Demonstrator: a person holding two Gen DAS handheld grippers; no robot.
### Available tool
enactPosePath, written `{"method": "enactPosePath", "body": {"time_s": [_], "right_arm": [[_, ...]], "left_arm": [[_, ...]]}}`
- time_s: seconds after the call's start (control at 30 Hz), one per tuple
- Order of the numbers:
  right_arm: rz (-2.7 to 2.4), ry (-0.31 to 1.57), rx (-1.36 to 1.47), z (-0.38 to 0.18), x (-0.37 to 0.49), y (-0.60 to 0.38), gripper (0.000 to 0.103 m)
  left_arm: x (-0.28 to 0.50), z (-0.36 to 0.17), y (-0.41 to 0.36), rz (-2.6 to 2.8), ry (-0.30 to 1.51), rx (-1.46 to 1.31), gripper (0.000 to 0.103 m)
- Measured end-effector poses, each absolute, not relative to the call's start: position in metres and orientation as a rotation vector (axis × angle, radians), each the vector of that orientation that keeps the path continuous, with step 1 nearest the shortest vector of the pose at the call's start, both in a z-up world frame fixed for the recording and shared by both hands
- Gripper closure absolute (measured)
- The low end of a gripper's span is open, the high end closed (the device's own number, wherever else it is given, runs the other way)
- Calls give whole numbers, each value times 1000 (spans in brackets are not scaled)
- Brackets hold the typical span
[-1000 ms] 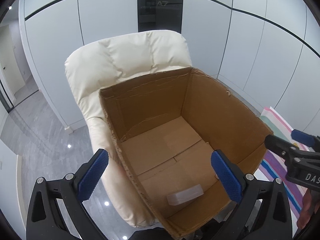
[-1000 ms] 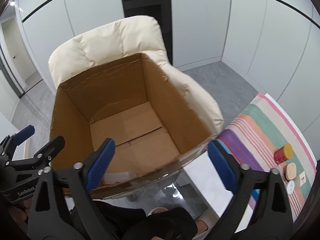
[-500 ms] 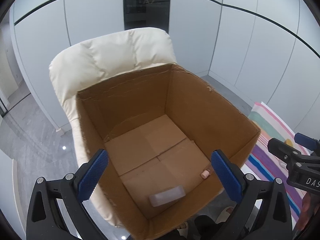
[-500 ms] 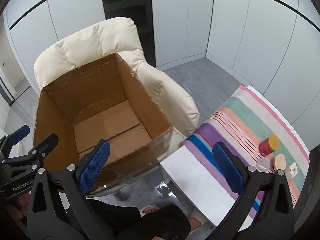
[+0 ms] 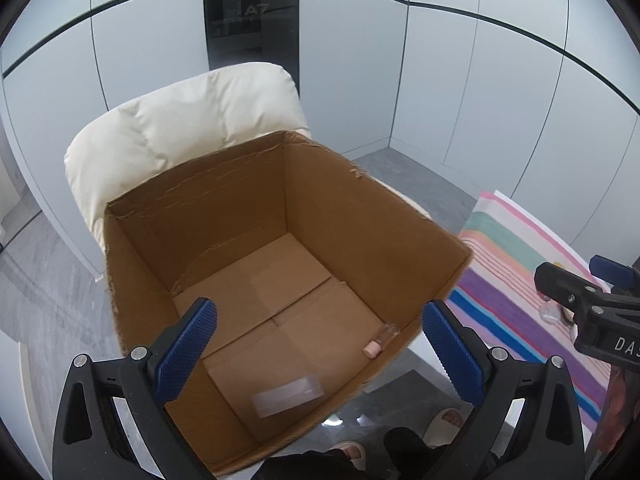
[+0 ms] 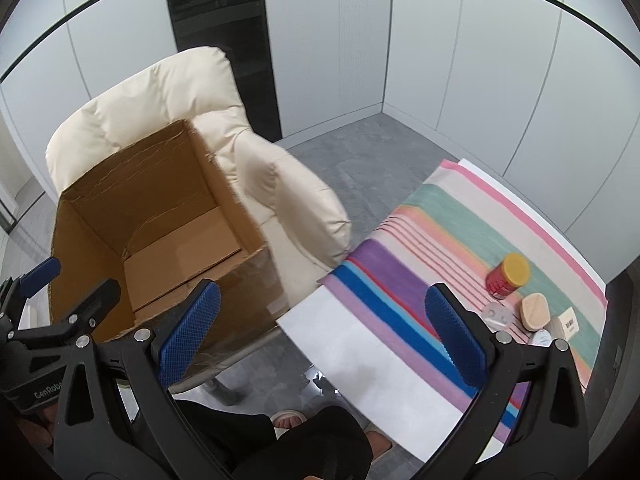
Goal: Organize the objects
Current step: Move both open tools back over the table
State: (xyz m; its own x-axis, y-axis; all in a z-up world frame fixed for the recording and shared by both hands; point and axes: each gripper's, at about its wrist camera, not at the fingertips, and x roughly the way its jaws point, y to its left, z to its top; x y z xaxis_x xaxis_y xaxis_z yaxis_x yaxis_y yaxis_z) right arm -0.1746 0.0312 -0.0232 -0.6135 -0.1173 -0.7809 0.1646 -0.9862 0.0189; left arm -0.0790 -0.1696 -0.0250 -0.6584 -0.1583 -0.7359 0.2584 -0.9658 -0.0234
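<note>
1. Our left gripper (image 5: 320, 344) was wide open w/ nothing in it. It hung over the cardboard box (image 5: 360, 216).
2. Our right gripper (image 6: 320, 320) was wide open too, nothing in it. It hung over the near edge of the white table (image 6: 360, 356), just beside the box.
3. The box sat on a cream padded chair (image 6: 168, 92), top open.
4. Inside the box we saw a clear flat plastic case (image 5: 288, 394) on the bottom, near the front. It looked blurry.
5. A small clear vial w/ a pink cap (image 5: 378, 342) lay by the box's right wall.
6. A striped cloth (image 6: 460, 216) covered part of the table.
7. On the cloth, at the far right, sat a red jar w/ a yellow lid (image 6: 508, 276).
8. Just beside it were a round tan thing shaped like a pill (image 6: 534, 312), a small clear round piece (image 6: 497, 315) & a little tan box (image 6: 566, 322).
</note>
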Motion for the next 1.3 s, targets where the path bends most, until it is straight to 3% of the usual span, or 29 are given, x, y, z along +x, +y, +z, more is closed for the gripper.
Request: {"method": "enactPosePath", "body": {"time_s": [1.3], "right_arm": [[-2857, -82, 1402, -31, -140, 188, 0]], "left_arm": [[-125, -26, -27, -2887, 42, 1270, 0]]}}
